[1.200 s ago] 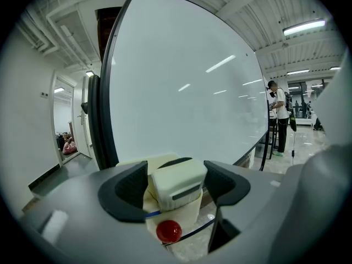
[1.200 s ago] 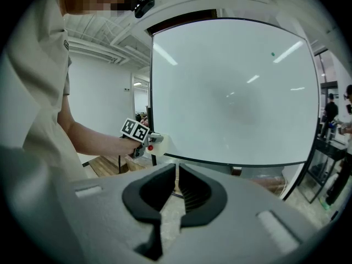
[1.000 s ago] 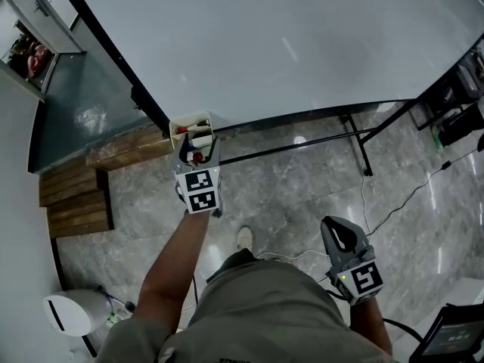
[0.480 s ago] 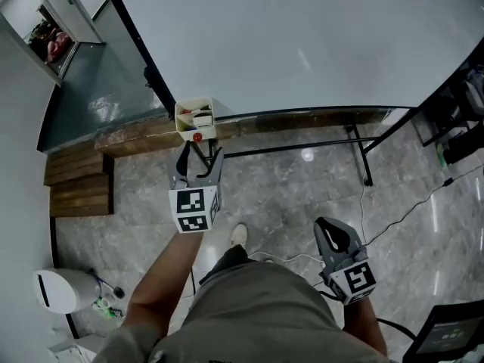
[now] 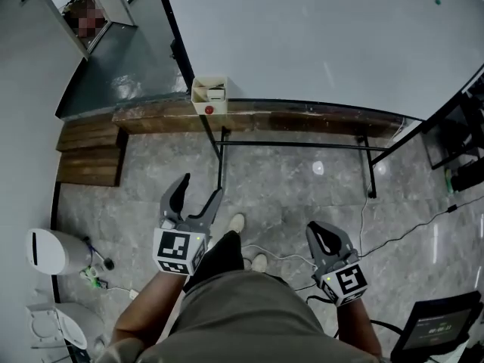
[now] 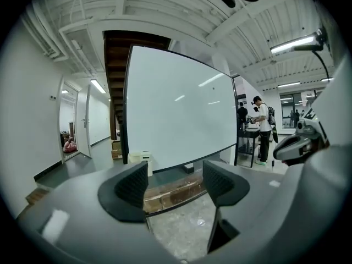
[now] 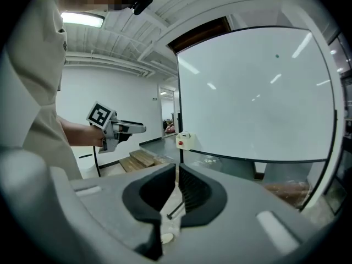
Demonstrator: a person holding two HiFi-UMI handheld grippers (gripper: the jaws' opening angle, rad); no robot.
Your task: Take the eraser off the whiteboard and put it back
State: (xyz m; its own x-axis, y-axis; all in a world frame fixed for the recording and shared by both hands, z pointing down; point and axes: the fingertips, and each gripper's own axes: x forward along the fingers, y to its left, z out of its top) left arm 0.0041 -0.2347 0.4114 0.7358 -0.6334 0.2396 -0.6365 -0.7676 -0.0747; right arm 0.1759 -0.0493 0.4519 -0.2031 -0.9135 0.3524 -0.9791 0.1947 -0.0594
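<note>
Head view: the whiteboard (image 5: 318, 36) is cut off by the top and right edges. A cream box (image 5: 209, 97) with a red dot hangs at its lower left corner. A small pale block inside looks like the eraser (image 5: 216, 93), but it is too small to tell for sure. Between the person and the board are grey floor, the board's black stand (image 5: 295, 144) and wooden steps (image 5: 87, 153) to the left. A white bin (image 5: 49, 249) stands further left, and a cable (image 5: 393, 214) runs off to the right. The left gripper (image 5: 200, 187) is held low with its jaws apart, well short of the box. The right gripper (image 5: 321, 233) is lower still, its jaws pressed together.

Left gripper view: the left gripper (image 6: 175, 183) is released, and only floor and the board's foot show between its jaws. The cream box (image 6: 140, 161) is small and far, its contents hidden. A person (image 6: 264, 128) stands at a desk to the right.

Right gripper view: the right gripper (image 7: 176, 188) is clenched on nothing. The box (image 7: 185, 140) sits well beyond it at the whiteboard's (image 7: 258, 92) corner, and the eraser cannot be made out. The left gripper (image 7: 113, 126) appears at the left.
</note>
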